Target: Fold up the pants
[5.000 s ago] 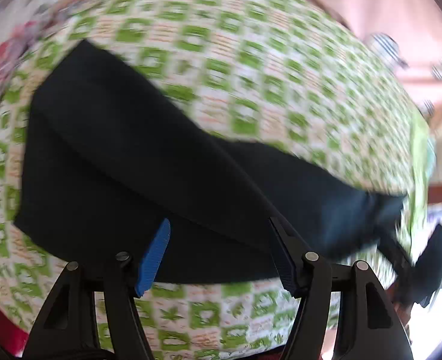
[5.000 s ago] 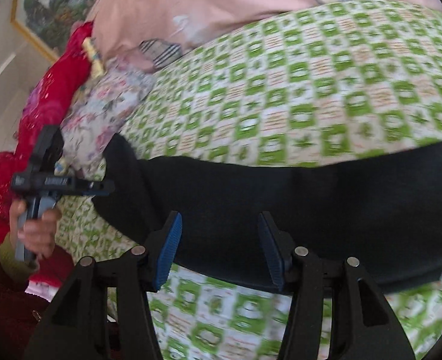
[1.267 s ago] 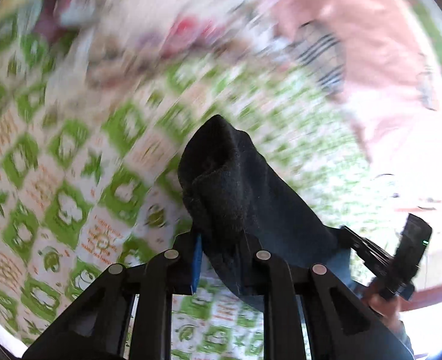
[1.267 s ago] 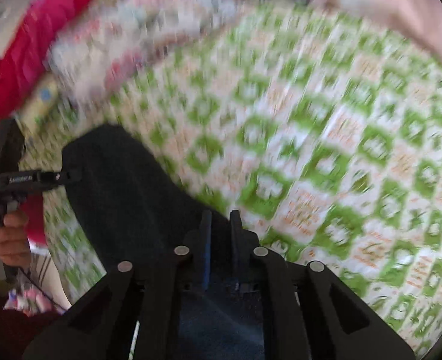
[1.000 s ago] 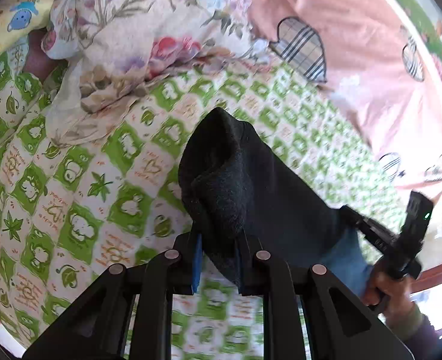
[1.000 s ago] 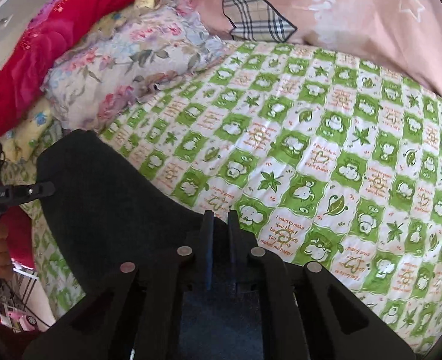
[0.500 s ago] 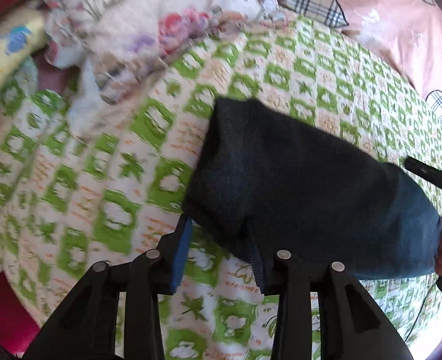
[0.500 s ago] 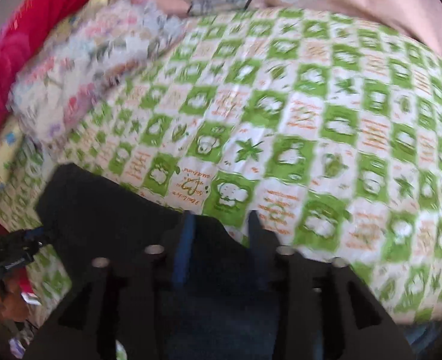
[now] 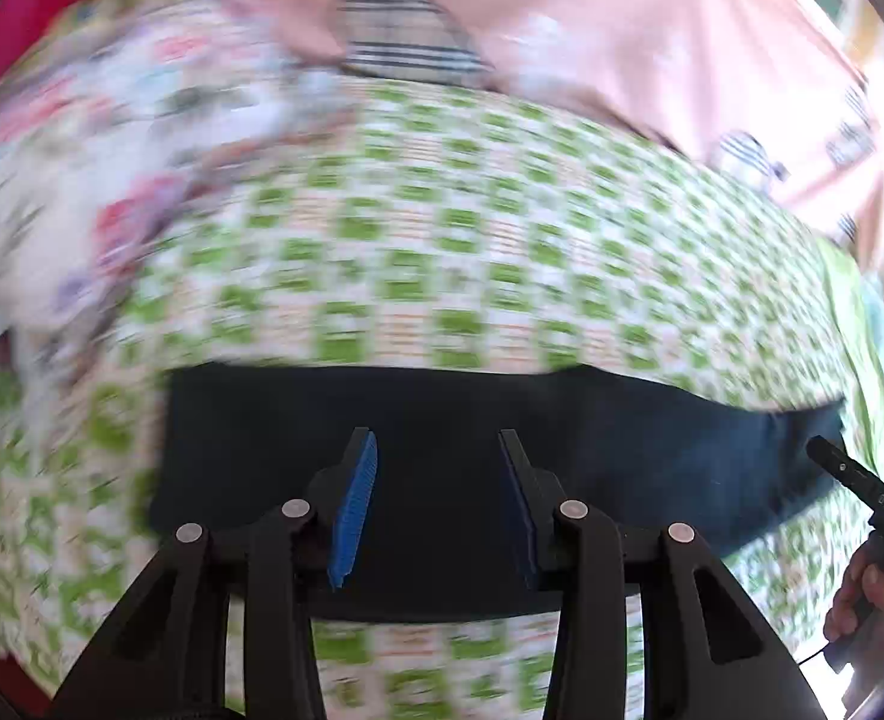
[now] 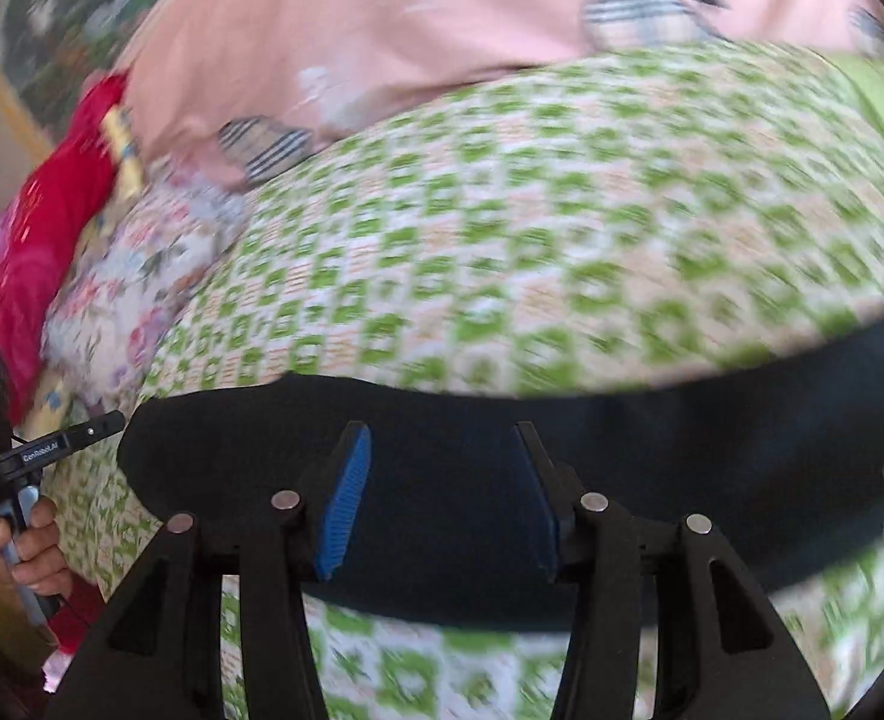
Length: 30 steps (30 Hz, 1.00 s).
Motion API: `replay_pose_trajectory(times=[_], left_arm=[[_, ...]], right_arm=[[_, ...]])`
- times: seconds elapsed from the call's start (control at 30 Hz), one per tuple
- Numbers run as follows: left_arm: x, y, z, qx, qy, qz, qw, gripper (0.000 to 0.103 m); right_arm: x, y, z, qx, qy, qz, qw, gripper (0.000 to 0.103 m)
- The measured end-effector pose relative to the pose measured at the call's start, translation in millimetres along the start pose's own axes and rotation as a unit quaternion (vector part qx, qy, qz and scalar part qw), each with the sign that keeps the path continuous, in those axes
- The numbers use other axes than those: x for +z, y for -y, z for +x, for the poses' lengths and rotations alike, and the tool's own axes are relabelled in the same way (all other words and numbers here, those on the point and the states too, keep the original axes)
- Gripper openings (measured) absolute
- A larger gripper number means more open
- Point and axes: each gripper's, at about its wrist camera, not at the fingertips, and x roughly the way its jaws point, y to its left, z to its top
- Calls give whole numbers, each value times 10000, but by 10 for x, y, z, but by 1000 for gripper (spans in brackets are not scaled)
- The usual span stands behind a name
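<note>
The dark navy pants (image 9: 622, 468) lie folded into a long flat band across the green-and-white checked bed cover (image 9: 442, 252). My left gripper (image 9: 436, 450) is open and empty, its blue-padded fingers above the band's left half. In the right wrist view the pants (image 10: 712, 450) stretch across the frame, and my right gripper (image 10: 442, 444) is open and empty above them. The right gripper also shows at the far right of the left wrist view (image 9: 862, 492). The left gripper shows at the left edge of the right wrist view (image 10: 40, 450). Both views are motion-blurred.
A floral pillow (image 10: 136, 276) and a red blanket (image 10: 34, 240) lie at the head of the bed on the left. A pink quilt with plaid patches (image 9: 562, 36) lies along the far side. The near edge of the bed runs under the grippers.
Both grippers let go of the pants, opened wide and pulled back. The pants now lie flat as a folded band instead of hanging bunched from the jaws.
</note>
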Motion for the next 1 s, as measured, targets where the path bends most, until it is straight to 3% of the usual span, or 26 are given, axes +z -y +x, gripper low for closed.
replay_pose_trajectory(times=[0.17, 0.3, 0.43, 0.63, 0.77, 0.83, 1.0], left_arm=[[62, 826, 278, -342, -479, 932, 9939, 46], [70, 1460, 446, -552, -726, 1763, 9801, 47], [137, 2003, 585, -812, -873, 2469, 9617, 48], [324, 2631, 783, -1506, -1073, 3152, 9308, 49], [362, 2941, 886, -1731, -1293, 3401, 9152, 50], [371, 3183, 1015, -1807, -1518, 3527, 9055, 50], [353, 3716, 1293, -1830, -1630, 3902, 8875, 51]], right_arm=[[-261, 551, -352, -379, 204, 805, 9958, 50], [-448, 888, -544, -567, 396, 1397, 9878, 50], [-555, 1136, -692, -671, 622, 1900, 9775, 50], [-586, 1206, -862, -924, 1138, 2196, 9645, 50], [-555, 1272, -849, -996, 1437, 2445, 9538, 50], [-534, 1334, -819, -921, 1484, 2603, 9496, 50], [-474, 1611, -670, -728, 1308, 2899, 9453, 49]])
